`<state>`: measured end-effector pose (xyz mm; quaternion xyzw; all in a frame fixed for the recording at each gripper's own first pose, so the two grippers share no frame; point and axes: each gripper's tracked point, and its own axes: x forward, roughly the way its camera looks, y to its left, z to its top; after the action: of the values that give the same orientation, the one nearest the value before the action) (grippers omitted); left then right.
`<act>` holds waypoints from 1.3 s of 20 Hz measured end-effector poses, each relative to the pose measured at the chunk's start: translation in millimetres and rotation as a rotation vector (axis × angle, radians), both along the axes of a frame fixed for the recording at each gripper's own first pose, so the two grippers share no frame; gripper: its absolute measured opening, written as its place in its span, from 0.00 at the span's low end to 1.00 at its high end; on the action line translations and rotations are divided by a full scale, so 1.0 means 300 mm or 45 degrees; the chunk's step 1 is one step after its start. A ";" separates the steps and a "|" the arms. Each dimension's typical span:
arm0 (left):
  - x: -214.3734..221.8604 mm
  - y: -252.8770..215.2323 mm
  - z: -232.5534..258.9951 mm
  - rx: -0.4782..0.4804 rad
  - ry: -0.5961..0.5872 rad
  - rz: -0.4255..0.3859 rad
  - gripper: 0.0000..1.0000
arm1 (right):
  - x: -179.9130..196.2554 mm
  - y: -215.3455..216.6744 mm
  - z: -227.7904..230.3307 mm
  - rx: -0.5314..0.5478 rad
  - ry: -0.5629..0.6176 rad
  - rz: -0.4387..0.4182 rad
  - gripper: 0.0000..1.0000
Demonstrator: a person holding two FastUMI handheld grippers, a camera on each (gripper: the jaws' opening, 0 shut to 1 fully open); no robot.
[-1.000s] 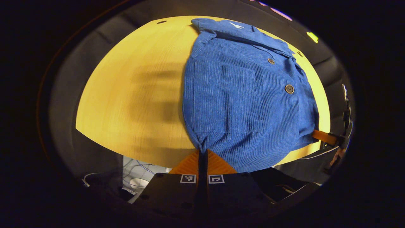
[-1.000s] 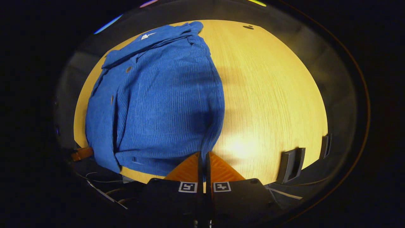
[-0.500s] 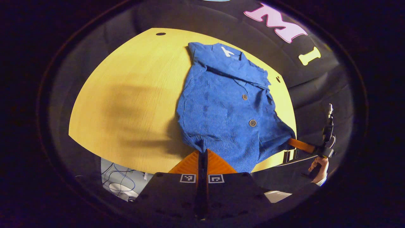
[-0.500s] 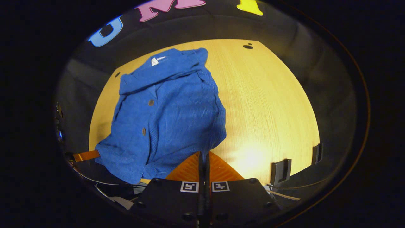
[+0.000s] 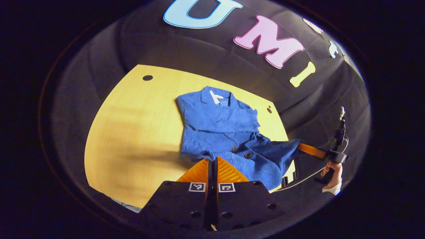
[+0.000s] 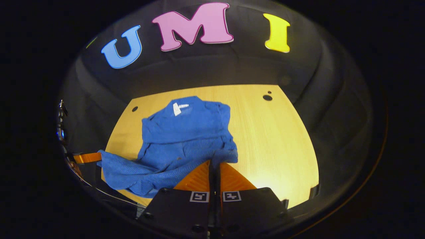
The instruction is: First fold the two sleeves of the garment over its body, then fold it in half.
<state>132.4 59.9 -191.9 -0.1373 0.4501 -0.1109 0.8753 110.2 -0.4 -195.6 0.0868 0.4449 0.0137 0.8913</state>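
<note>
- Garment count: we see one blue corduroy garment on the one yellow wooden desk, collar at the far side, near hem lifted off the desk.
- We count two buttons on its front in the left gripper view and one white tag at the collar.
- Left gripper: our fingers are closed together, pinching one near hem corner.
- Right gripper: fingers likewise closed, pinching the other near hem corner.
- In the left gripper view we see one hand holding the right gripper at the right.
- We count two dark holes in the desk's far part.
</note>
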 end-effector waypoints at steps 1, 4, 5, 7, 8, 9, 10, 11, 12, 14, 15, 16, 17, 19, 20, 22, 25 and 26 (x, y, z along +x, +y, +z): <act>0.078 0.019 0.012 0.001 -0.013 0.033 0.00 | 0.081 0.003 0.018 0.012 -0.033 -0.008 0.01; 0.318 0.065 0.014 -0.001 -0.018 0.138 0.00 | 0.373 0.017 0.018 0.078 -0.089 -0.052 0.00; 0.408 0.073 0.003 0.005 -0.029 0.146 0.00 | 0.479 0.000 -0.010 0.051 -0.105 -0.047 0.01; 0.560 0.109 -0.076 0.030 0.000 0.186 0.00 | 0.687 -0.010 -0.100 0.022 -0.129 -0.045 0.01; 0.622 0.117 -0.124 0.015 0.032 0.226 0.00 | 0.768 -0.002 -0.156 0.037 -0.119 -0.042 0.01; 0.685 0.127 -0.169 0.000 0.061 0.276 0.00 | 0.834 0.008 -0.217 0.046 -0.103 -0.031 0.01; 0.736 0.136 -0.227 0.004 0.095 0.321 0.00 | 0.889 0.011 -0.288 0.034 -0.073 -0.012 0.01; 0.774 0.137 -0.289 0.027 0.135 0.341 0.00 | 0.928 0.012 -0.377 0.011 -0.035 0.014 0.01; 0.798 0.132 -0.340 0.064 0.153 0.325 0.00 | 0.956 0.013 -0.454 -0.002 -0.003 0.037 0.01; 0.847 0.152 -0.397 0.158 0.172 0.298 0.00 | 0.992 0.025 -0.574 0.026 0.075 0.050 0.01; 0.871 0.162 -0.426 0.194 0.184 0.302 0.00 | 0.987 0.027 -0.628 0.062 0.133 0.045 0.01; 0.876 0.164 -0.451 0.202 0.206 0.319 0.00 | 0.988 0.026 -0.660 0.092 0.168 0.035 0.01; 0.891 0.158 -0.464 0.178 0.219 0.340 0.00 | 0.998 0.027 -0.700 0.132 0.195 0.021 0.01; 0.929 0.145 -0.469 0.064 0.186 0.419 0.04 | 1.039 0.026 -0.707 0.224 0.169 -0.009 0.05; 0.959 0.141 -0.470 -0.015 0.137 0.468 0.05 | 1.072 0.027 -0.684 0.291 0.134 -0.021 0.11; 0.997 0.115 -0.429 -0.180 0.064 0.507 0.24 | 1.146 0.015 -0.639 0.382 0.039 -0.049 0.34; 1.006 0.167 -0.417 -0.130 0.016 0.534 0.76 | 1.207 -0.059 -0.580 0.393 -0.083 -0.105 0.76; 1.000 0.176 -0.386 -0.115 -0.008 0.541 0.81 | 1.217 -0.079 -0.550 0.378 -0.116 -0.121 0.72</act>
<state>432.5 112.7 -307.7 -0.2679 0.4028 0.0557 0.8734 475.2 -24.1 -360.6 0.2379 0.3925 0.0411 0.8875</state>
